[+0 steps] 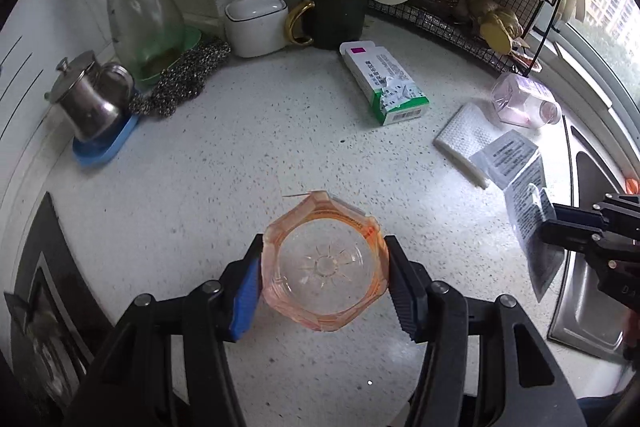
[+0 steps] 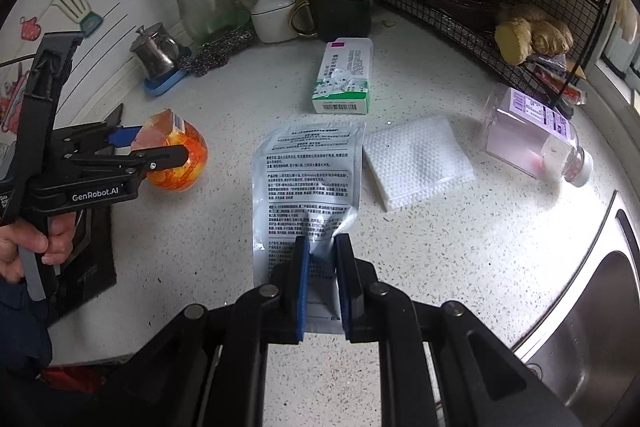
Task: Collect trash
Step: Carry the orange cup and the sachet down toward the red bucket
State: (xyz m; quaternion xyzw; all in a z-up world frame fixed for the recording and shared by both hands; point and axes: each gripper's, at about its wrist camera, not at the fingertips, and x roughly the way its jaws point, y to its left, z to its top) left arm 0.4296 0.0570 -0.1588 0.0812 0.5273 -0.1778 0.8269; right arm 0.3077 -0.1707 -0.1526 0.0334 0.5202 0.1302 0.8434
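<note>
Sink (image 2: 592,311) cut by frame edge; pouch (image 2: 308,187) print unreadable.

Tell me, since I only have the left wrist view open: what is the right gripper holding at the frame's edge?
Observer: The right gripper has its fingers shut on the near end of a silver pouch printed with dense text.
Operator: The cup in the left gripper shows me only its clear base. Anything on its side?
Observer: Yes, an orange wrap and a barcode near the rim.
Operator: And the pink bottle lying on its side?
Observer: Its upper face bears a purple label with print.
</note>
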